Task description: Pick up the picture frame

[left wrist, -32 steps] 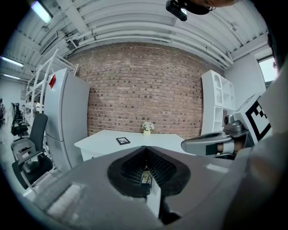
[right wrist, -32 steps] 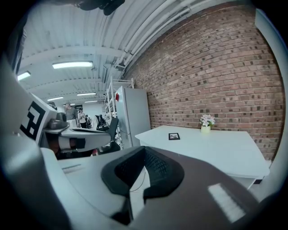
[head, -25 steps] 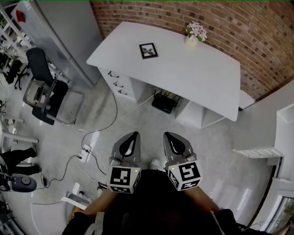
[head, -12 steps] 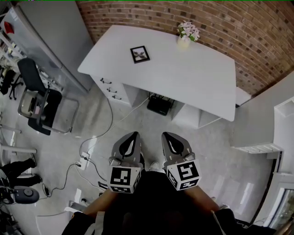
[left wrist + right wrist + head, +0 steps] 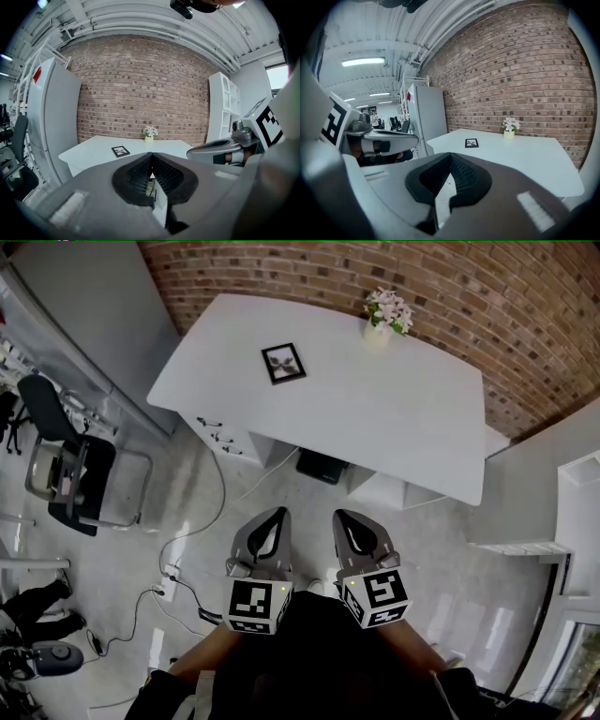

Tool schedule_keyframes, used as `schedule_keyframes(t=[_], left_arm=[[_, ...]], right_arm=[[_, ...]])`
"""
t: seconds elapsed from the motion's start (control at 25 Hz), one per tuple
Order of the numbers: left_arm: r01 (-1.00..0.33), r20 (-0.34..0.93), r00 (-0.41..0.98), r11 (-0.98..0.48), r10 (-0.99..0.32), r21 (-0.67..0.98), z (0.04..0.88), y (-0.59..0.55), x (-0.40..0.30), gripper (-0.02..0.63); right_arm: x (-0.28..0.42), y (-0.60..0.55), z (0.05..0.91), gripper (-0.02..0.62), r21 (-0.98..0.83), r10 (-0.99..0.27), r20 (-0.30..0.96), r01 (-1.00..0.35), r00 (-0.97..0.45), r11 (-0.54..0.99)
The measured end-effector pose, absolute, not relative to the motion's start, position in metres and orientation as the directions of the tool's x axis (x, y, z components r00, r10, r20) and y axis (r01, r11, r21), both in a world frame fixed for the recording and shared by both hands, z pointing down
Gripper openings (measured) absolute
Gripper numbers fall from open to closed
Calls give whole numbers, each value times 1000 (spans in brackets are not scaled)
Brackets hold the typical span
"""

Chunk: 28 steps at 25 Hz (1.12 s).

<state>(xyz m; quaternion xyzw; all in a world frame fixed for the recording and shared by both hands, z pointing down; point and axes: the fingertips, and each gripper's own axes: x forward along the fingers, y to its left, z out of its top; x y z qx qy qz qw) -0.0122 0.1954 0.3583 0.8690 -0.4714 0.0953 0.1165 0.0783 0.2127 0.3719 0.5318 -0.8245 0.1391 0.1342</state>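
Observation:
A small black picture frame (image 5: 282,364) lies flat on the white desk (image 5: 412,418), toward its left end; it also shows in the left gripper view as the picture frame (image 5: 121,151) and in the right gripper view as the picture frame (image 5: 471,143). My left gripper (image 5: 271,517) and right gripper (image 5: 349,518) hang side by side over the floor, well short of the desk. Both are shut with nothing between the jaws.
A vase of pink flowers (image 5: 385,314) stands at the desk's back edge by the brick wall. A drawer unit (image 5: 225,432) and a black box (image 5: 322,465) sit under the desk. An office chair (image 5: 67,465) and floor cables (image 5: 202,526) lie left; white shelves (image 5: 572,521) stand right.
The desk and frame have shifted left and a little down in the head view as I step closer. Both grippers keep their shut pose side by side.

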Motion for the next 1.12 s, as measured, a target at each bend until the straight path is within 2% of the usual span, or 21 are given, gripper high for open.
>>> schedule_keyframes(t=[1.12], left_arm=[[-824, 253, 567, -540, -784, 170, 363, 63, -71, -3]], right_arm=[[24, 80, 371, 2, -39, -844, 408, -931, -347, 363]])
